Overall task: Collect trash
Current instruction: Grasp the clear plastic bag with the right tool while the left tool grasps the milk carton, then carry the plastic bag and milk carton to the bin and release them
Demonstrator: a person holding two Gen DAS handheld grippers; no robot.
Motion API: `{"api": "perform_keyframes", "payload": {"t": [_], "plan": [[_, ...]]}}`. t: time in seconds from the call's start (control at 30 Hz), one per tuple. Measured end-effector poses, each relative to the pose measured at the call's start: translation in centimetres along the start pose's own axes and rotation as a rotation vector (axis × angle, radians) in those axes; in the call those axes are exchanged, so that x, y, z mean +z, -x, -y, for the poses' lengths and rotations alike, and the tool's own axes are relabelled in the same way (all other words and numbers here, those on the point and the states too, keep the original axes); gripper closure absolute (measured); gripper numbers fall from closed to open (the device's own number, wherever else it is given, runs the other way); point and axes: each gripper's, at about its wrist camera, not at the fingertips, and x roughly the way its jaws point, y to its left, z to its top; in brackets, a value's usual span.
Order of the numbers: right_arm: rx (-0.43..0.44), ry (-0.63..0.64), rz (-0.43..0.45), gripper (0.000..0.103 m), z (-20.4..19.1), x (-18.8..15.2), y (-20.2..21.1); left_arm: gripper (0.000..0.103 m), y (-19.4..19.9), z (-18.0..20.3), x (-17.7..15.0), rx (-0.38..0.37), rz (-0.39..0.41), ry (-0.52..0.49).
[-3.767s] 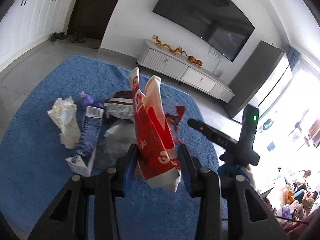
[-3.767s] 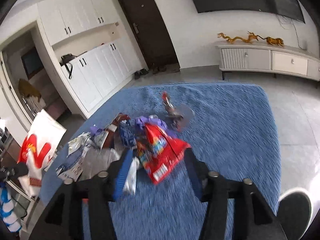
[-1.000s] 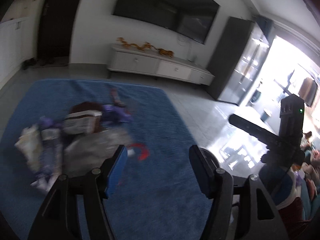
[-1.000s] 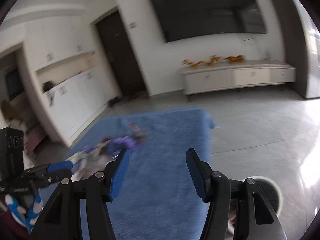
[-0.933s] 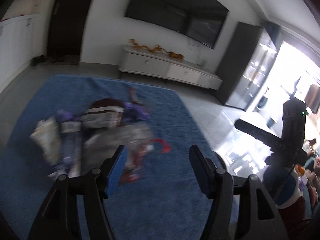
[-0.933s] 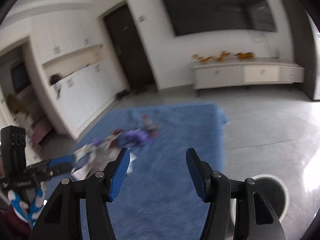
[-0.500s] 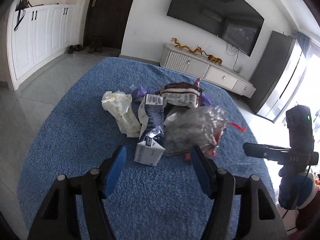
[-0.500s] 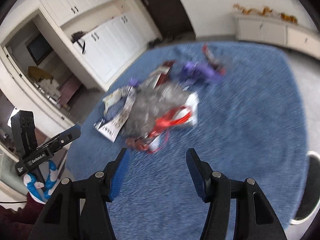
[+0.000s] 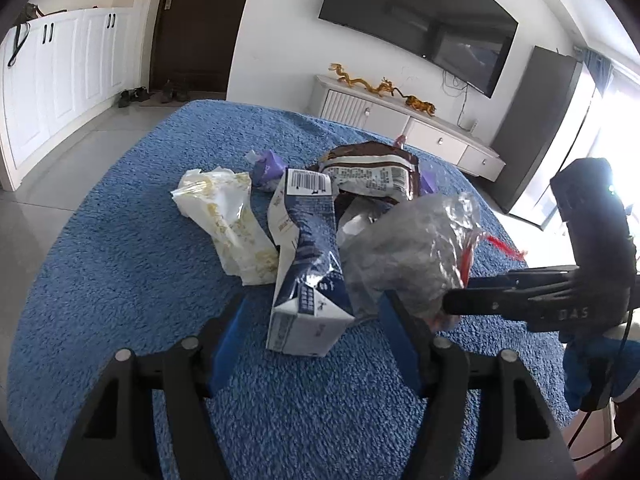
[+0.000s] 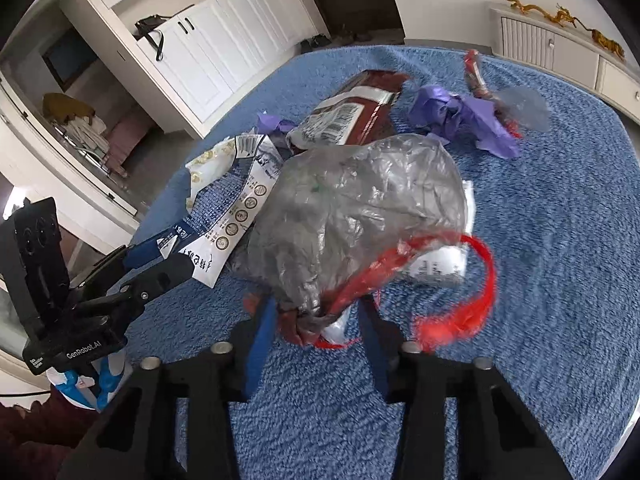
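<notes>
A pile of trash lies on a blue carpeted surface (image 9: pixel 120 264). My left gripper (image 9: pixel 308 332) is open around the near end of a dark blue and white carton (image 9: pixel 306 264). Beside it lie a pale yellow wrapper (image 9: pixel 228 216), a brown snack bag (image 9: pixel 372 172) and a crumpled clear plastic bag (image 9: pixel 412 256). My right gripper (image 10: pixel 316 332) is open, its jaws on either side of the lower end of the clear plastic bag (image 10: pixel 352 216) with red handles (image 10: pixel 460 280). A purple wrapper (image 10: pixel 464 116) lies farther back.
The carpet's edge (image 10: pixel 624 360) drops off at the right. A white TV cabinet (image 9: pixel 400 120) stands behind, white cupboards (image 9: pixel 60 80) at the left. The other gripper shows in each view (image 9: pixel 560 292) (image 10: pixel 80 300).
Both grippers have swung back from the room toward the pile and come down close to it. The left now straddles the carton, the right the clear bag. Both stay open.
</notes>
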Motion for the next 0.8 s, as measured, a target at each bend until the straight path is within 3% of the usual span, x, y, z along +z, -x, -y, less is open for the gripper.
{"api": "perform_keyframes", "payload": {"t": [0.07, 0.23, 0.5, 0.8], "plan": [[-0.018, 0.025, -0.012, 0.077, -0.7, 0.2, -0.6, 0.064, -0.2, -0.2, 0.0, -0.018, -0.017, 0.005], [-0.047, 0.057, 0.004, 0.091, -1.8, 0.1, -0.3, 0.067, 0.4, -0.6, -0.3, -0.052, -0.004, 0.030], [-0.032, 0.036, 0.104, 0.091, -1.1, -1.5, 4.1, 0.068, 3.2, -0.7, -0.4, -0.123, 0.013, 0.089], [0.004, 0.014, 0.199, 0.091, 1.1, -3.2, 8.6, 0.069, 6.2, -0.6, -0.1, -0.218, 0.030, 0.232]]}}
